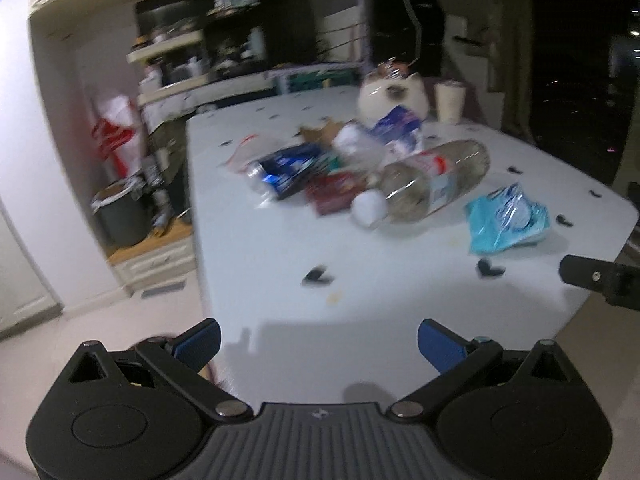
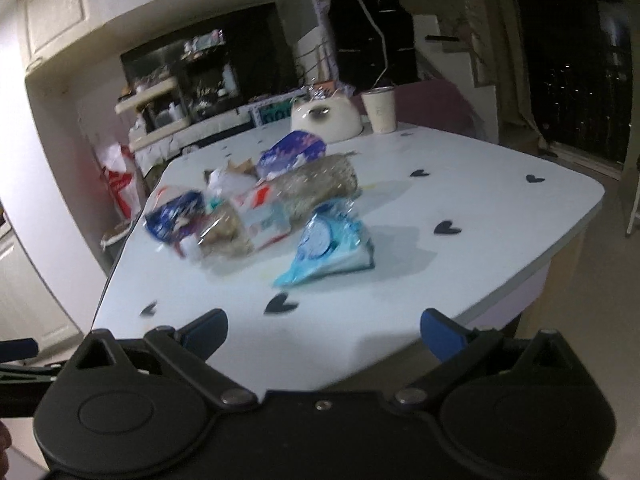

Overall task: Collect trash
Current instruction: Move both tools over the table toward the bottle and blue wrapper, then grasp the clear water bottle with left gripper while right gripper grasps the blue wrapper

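A heap of trash lies on the white table (image 1: 256, 264) (image 2: 460, 184): a large clear plastic bottle (image 1: 432, 180) (image 2: 316, 184) on its side, a light blue wrapper (image 1: 506, 218) (image 2: 328, 244), a dark blue packet (image 1: 288, 170) (image 2: 172, 216), a red packet (image 1: 334, 196), a white crumpled ball (image 1: 368, 208) and a blue-white bag (image 1: 396, 124) (image 2: 290, 152). My left gripper (image 1: 318, 342) hovers open over the table's near edge, nothing between its blue pads. My right gripper (image 2: 324, 334) is open too, short of the light blue wrapper.
A white cat-shaped pot (image 1: 390, 94) (image 2: 326, 120) and a paper cup (image 1: 450, 100) (image 2: 380, 110) stand at the table's far side. A grey bin (image 1: 120, 216) sits on the floor to the left, below cluttered shelves (image 1: 180, 60). The right gripper's finger (image 1: 600, 280) shows at the left view's right edge.
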Motion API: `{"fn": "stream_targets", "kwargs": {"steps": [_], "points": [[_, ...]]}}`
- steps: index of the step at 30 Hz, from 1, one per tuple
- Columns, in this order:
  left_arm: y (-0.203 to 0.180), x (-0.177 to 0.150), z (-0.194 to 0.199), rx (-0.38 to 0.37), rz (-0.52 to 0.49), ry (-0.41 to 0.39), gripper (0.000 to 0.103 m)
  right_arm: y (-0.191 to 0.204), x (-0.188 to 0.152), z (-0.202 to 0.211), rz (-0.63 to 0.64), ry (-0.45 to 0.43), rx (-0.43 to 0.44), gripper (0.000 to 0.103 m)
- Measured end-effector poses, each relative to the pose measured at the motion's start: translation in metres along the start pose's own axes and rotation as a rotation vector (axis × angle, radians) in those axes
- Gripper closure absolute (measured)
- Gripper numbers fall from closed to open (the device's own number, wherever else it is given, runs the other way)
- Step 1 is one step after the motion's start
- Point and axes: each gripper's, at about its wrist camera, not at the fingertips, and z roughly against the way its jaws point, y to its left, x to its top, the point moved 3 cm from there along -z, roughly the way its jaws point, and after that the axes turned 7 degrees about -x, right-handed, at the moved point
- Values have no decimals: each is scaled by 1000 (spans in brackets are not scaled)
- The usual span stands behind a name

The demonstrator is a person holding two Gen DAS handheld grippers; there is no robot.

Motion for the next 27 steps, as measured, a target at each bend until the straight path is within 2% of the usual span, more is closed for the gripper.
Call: {"fn": "stream_targets", "kwargs": {"steps": [5, 11, 13, 17, 21, 24, 26, 27], "points": [[-11, 17, -39, -108, -23, -14, 0, -4, 11, -19, -42, -14, 73, 0], [-17, 29, -81, -137, -61, 17, 0, 10, 23, -49, 5, -17, 55, 0], [-20, 34, -92, -167, -86, 24, 0, 14, 27, -59, 17, -8, 60, 0], [-22, 37, -113, -213, -124, 62, 0, 15, 36, -81, -21, 10, 37, 0], [-20, 35, -126, -273, -116, 85, 0, 15, 45, -100, -32, 6, 26, 9], [-17, 34, -129, -290, -121, 60, 0, 16, 46, -113, -28, 21, 38, 9], [-15, 32, -130, -302, -130, 34, 0, 17, 44, -122, -20, 38, 41, 14], [-14, 32, -130, -310, -136, 35, 0, 17, 41, -127, -17, 49, 41, 19]]}}
